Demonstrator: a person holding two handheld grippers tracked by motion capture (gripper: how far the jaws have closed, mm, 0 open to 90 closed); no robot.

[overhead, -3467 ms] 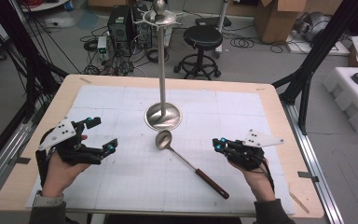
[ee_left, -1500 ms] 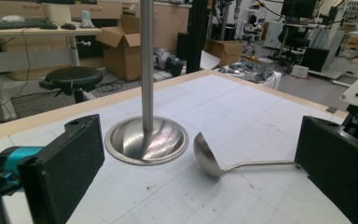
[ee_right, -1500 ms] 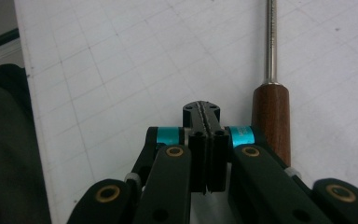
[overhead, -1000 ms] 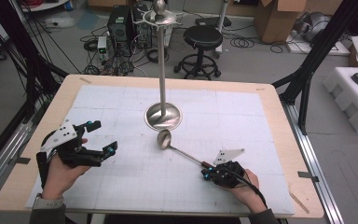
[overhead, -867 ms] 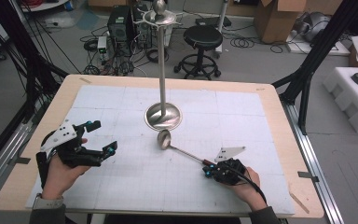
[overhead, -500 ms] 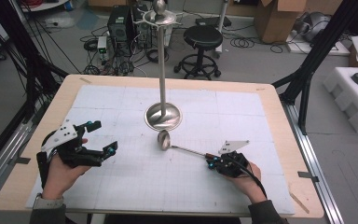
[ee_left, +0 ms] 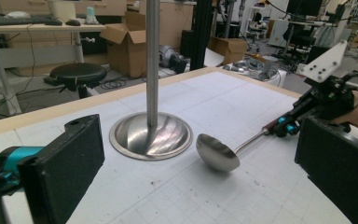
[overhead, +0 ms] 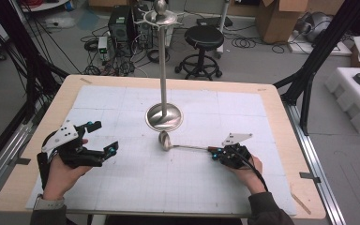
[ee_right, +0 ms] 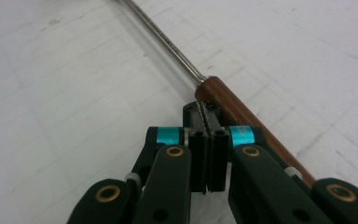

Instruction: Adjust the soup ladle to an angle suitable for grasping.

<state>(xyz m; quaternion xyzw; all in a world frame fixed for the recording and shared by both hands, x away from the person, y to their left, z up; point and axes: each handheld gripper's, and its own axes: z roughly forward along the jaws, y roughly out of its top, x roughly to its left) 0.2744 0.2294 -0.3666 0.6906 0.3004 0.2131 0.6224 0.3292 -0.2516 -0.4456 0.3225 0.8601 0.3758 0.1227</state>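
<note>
Midway across the gridded mat that covers the wooden table, a steel ladle lies with its bowl just in front of the round base of a tall metal stand, bowl and base near each other but apart; its thin shaft runs toward the table's right edge and ends in a brown wooden handle; the right gripper sits at that handle end, its 2 jaws pressed together with no gap between them; in the right gripper view the handle passes just beside and beneath the closed jaws, touching or nearly so, and whether it is actually pinched cannot be told; the person's right hand rests low over the mat toward the near right corner; the left gripper lies near the table's left edge, well apart from the ladle, its 2 jaws spread wide with nothing between them; in the left gripper view the ladle's bowl sits between those open jaws farther off, mouth tilted, beside the stand's base; the left hand holds its tool level above the mat.
</note>
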